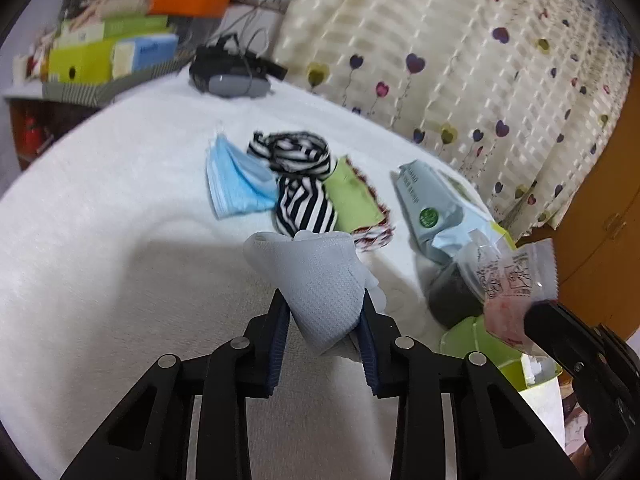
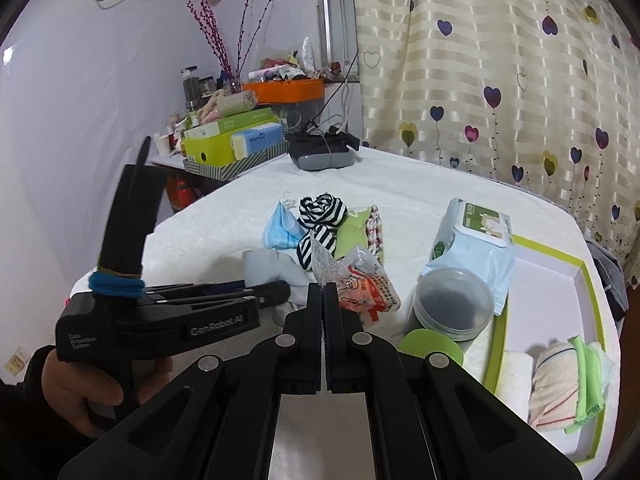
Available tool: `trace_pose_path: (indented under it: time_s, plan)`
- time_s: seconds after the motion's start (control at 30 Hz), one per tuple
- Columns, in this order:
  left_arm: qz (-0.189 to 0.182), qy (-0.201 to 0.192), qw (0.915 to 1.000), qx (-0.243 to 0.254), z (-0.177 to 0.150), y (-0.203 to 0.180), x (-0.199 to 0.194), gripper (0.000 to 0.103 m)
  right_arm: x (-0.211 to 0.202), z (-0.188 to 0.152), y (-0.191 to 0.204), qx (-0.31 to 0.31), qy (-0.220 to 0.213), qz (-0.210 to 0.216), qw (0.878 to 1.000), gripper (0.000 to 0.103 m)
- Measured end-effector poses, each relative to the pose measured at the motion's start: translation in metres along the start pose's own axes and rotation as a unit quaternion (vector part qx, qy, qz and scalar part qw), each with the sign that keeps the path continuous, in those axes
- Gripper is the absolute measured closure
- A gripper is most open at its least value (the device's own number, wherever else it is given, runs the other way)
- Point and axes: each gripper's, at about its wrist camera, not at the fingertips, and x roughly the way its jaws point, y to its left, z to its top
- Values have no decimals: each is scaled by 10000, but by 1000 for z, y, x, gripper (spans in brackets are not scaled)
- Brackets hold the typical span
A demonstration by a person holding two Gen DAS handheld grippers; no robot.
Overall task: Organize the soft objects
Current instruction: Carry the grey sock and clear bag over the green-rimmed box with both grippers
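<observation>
**Both grippers loaded, box waits to the right**

The left gripper (image 1: 324, 320) is clamped on a pale sock (image 1: 316, 280) just above the white surface (image 1: 100, 240). The right gripper (image 2: 323, 296) is pinched on a crinkly packet (image 2: 360, 280). Lift each clear of the pile, then carry toward the box (image 2: 592, 320) without snagging the tub (image 2: 454, 304).

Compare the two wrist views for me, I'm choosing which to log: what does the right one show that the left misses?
Only the right wrist view shows the inside of the green-rimmed box with folded cloths, and the hand holding the left gripper. Only the left view shows that gripper's fingers clamping the grey cloth. Both show the blue mask, striped cloth, wipes pack and the right gripper's snack packet.
</observation>
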Motion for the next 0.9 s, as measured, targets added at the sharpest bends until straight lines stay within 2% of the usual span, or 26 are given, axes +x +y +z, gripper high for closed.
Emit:
trace_pose_path:
  time_s: [0.37,0.9]
  plan:
    - [-168,-498,9977,416,-4,-23,-50,75,-28,-3,2,8,-263,-89,9996,103]
    - [-437,-629,9919,1009,-12,-76,-72,75,-69,-13,-23,228,-524,-438,9974,103]
